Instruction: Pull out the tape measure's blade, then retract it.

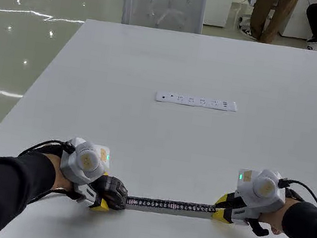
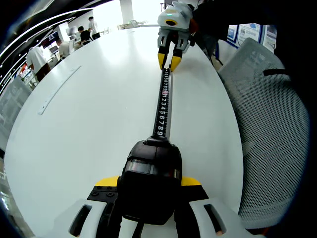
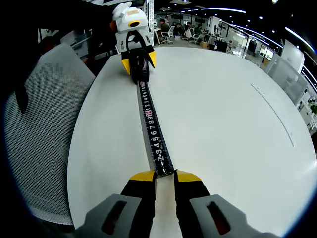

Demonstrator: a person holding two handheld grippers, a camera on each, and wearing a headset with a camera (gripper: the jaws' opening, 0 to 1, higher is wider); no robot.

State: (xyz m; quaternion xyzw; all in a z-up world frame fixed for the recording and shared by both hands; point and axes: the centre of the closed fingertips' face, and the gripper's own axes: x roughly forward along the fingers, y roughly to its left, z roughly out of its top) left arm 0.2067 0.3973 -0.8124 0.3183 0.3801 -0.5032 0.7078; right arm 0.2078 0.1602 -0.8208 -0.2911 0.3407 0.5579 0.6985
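While the left gripper [image 2: 150, 181] grasps the tape measure [image 1: 112, 191] by the counter's [image 1: 216, 61] near edge, the right gripper [image 3: 165, 176] is clenched on the extended blade's [image 1: 169, 205] tip.

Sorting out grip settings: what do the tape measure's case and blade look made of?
The case looks like black plastic or rubber, semi-gloss, with soft highlights. The blade: thin flat strip, dark with printed numerals, faint sheen; probably coated metal, not certain.
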